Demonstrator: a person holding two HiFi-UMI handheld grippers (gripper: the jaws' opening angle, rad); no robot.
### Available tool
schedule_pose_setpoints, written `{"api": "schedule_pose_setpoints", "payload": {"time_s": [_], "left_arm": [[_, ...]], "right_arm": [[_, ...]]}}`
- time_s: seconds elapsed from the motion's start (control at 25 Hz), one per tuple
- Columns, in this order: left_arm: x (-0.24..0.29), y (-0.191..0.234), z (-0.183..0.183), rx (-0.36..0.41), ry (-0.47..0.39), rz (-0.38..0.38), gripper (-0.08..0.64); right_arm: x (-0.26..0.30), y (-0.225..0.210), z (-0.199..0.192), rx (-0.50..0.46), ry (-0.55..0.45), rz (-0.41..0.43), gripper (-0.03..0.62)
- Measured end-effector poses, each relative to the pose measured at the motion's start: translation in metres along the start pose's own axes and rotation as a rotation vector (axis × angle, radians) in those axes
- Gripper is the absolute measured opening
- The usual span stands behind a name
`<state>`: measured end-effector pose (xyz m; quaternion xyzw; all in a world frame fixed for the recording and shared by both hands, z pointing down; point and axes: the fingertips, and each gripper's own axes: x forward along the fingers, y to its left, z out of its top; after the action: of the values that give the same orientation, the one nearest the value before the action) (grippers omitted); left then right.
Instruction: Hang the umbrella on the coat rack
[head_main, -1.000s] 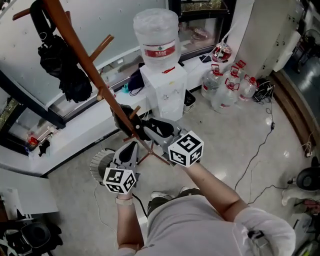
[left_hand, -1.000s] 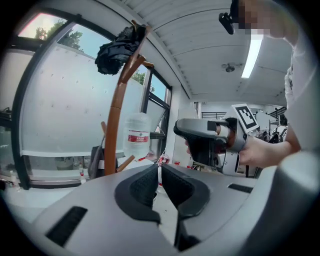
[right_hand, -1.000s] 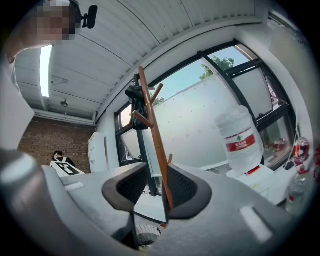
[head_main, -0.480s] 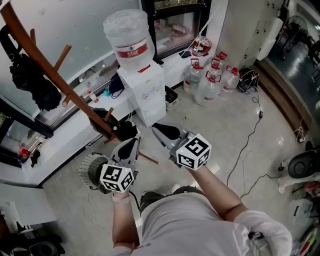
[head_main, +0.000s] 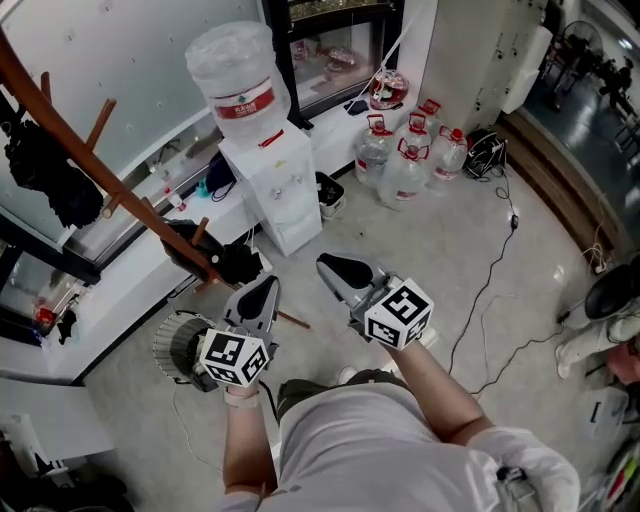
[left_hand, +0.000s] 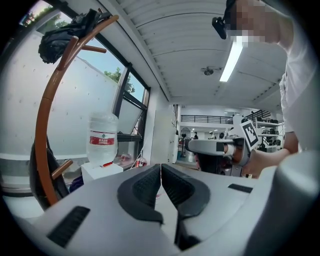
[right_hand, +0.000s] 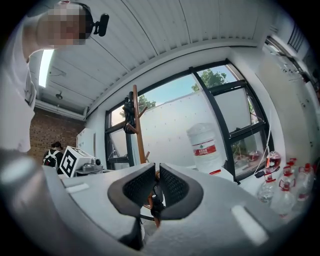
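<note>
The curved brown wooden coat rack (head_main: 95, 172) stands at the left of the head view. A black folded bundle (head_main: 45, 170) that looks like the umbrella hangs from an upper peg. A second black item (head_main: 215, 258) hangs at the lower pegs. Both grippers are held apart from the rack, short of it. My left gripper (head_main: 268, 285) is shut with nothing in it; its pads meet in the left gripper view (left_hand: 160, 172). My right gripper (head_main: 330, 265) is also shut and empty (right_hand: 155, 182). The rack (right_hand: 136, 130) and its top bundle (right_hand: 129, 112) show beyond the right jaws.
A white water dispenser (head_main: 268, 185) with a large bottle stands just right of the rack, against the window wall. Several water jugs (head_main: 405, 160) sit on the floor further right. A round fan (head_main: 178, 345) lies by the rack's foot. Cables (head_main: 490, 300) trail over the floor.
Both grippers have drawn back from the rack's lower pegs, and the right jaws have closed empty. The black items stay hanging on the rack.
</note>
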<state>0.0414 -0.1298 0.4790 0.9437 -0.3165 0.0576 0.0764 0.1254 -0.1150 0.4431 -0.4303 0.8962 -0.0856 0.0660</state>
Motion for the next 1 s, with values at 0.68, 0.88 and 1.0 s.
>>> {"api": "schedule_pose_setpoints", "payload": {"time_s": [0.68, 0.88, 1.0], "left_arm": [[0.012, -0.019, -0.015, 0.001, 0.008, -0.06, 0.005], [0.014, -0.021, -0.018, -0.004, 0.012, -0.067, 0.005], [0.013, -0.02, -0.018, -0.006, 0.011, -0.061, 0.005]], "right_arm": [[-0.027, -0.005, -0.02, -0.019, 0.03, -0.058, 0.032], [-0.028, -0.01, -0.027, -0.005, 0.041, -0.066, 0.032], [-0.028, -0.011, -0.028, 0.0, 0.046, -0.066, 0.032]]}}
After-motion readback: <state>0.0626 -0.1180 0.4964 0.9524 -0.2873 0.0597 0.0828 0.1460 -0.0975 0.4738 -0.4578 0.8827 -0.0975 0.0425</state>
